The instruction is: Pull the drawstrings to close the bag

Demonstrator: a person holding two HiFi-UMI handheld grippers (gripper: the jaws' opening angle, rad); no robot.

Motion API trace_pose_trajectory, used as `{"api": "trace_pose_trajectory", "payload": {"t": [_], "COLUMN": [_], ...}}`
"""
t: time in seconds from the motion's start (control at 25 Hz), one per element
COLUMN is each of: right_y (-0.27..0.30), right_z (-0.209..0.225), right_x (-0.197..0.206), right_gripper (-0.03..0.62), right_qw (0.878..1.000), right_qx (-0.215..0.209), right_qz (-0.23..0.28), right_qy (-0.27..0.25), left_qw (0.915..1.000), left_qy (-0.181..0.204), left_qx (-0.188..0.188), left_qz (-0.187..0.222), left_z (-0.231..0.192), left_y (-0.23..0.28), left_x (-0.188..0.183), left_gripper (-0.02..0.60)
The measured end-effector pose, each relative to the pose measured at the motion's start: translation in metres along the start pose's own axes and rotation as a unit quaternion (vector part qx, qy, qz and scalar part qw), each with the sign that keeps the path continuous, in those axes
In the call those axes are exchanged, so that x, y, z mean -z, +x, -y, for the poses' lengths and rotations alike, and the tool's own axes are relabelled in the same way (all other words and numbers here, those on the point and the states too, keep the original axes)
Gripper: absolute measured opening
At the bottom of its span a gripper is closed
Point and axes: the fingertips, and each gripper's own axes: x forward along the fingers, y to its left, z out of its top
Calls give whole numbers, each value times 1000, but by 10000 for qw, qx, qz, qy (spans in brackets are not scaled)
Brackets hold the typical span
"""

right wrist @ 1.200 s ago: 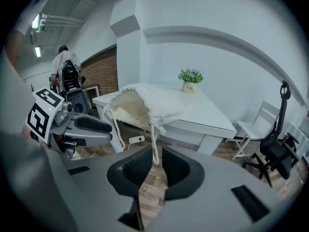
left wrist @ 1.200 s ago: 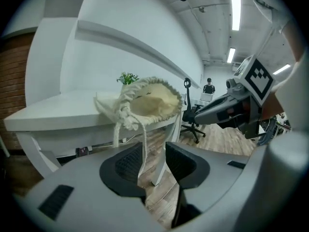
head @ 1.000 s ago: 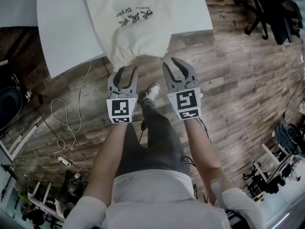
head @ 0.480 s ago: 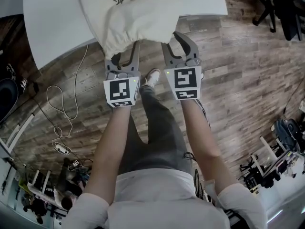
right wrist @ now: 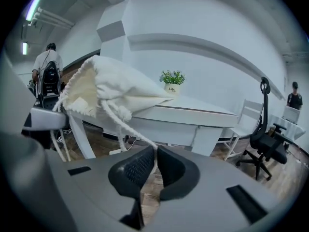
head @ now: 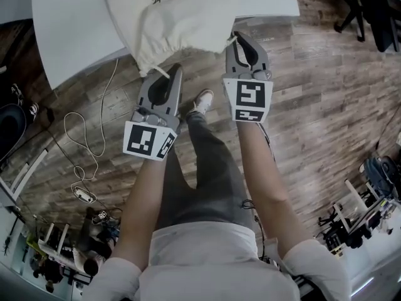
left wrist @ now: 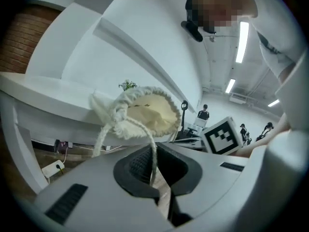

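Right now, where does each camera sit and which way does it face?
Head view: on the person's head, looking steeply down at the bag on the table; forearms, legs, left gripper and right gripper show.
Left gripper view: rides the left gripper, faces the bag's mouth; jaws shut on the left drawstring.
Right gripper view: rides the right gripper, faces the bag; jaws, just closing, pinch the right drawstring.
All share the bag.

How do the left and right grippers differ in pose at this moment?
The left gripper is rolled, marker cube tilted; the right gripper sits square. The left hangs back over floor; the right reaches the table edge. Both have just closed: left on the left drawstring, right on the right drawstring.
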Motion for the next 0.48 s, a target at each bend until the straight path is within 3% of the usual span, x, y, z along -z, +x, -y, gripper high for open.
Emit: {"api": "trace_pose_trajectory", "payload": {"t": [0.16,0.28,0.48], "right_y": [-11,-28,-67], "right_z": [21,39,54], "right_x": [-12,-34,-81], "right_gripper": [46,46,46], "right_qw": [9994,9976,9914], "right_qx": [272,590,971], "right_qz": [175,360,687], "right_qy": [141,-29,-555], "left_qw": [9997,9979,9786], "left_qy": [-151,147,739], "left_qx": [105,-627,-1876], "left_qz": [158,-38,-418], "left_z": [8,-18,-83], "left_y": [-37,-61,-92], "left_x": [-18,-24,-27], "left_gripper": [17,15,15]}}
